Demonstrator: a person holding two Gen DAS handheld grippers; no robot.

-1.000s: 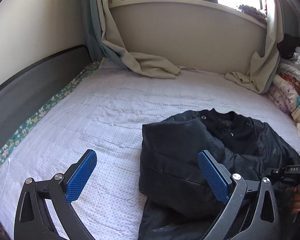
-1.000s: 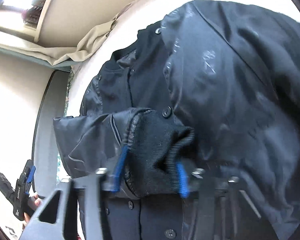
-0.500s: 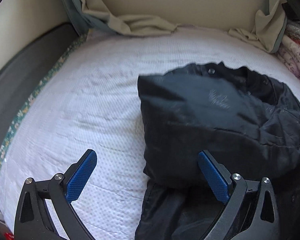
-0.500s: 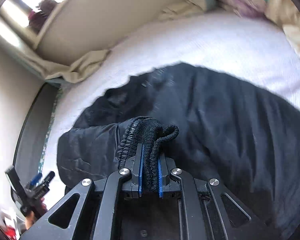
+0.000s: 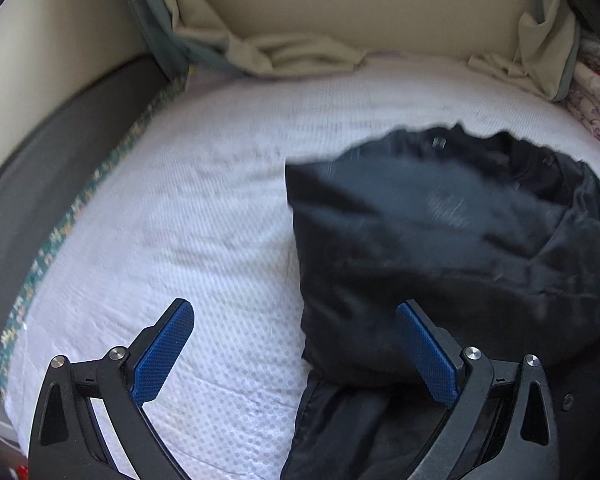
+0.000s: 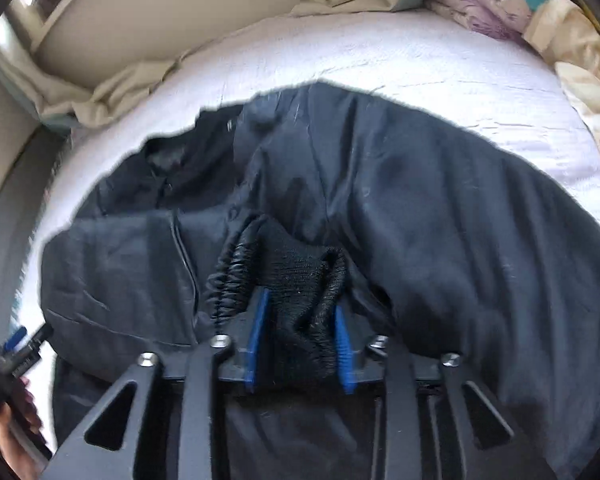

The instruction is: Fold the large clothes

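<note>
— Bedroom, bright from the window side. White bed [image 5: 220,216] under everything, cream curtain [image 5: 300,56] bunched along the far wall, folded quilts [image 6: 540,12] stacked at the right.

— And the black jacket [image 6: 420,208]?

— Lying on the bed toward its right half, partly doubled over, collar end pointing to the far wall. Left edge of the folded part straight and crisp in the left view.

— Left hand-held gripper [image 5: 296,344]?

— Spread wide, pinching nothing. One pad over bare sheet, the other over the jacket's near edge; touching or not, cannot tell.

— Right hand-held gripper [image 6: 300,344]?

— Opening at this moment, knitted cuff [image 6: 296,280] of the sleeve bunched between the pads. Looks like letting go of the sleeve laid across the body, though the knit fills the gap and contact with both pads appears to remain.

— Handling?

— Soft, probably padded, so bulky and springy rather than flat; likely to puff back open after a fold. Smooth shell, probably slippery between pads. Ribbed cuff and hem much grippier and thicker, so better spots to pinch. For the next fold, probably best taken at the hem corners or at a seam, not mid-panel where only the outer layer would lift.
</note>
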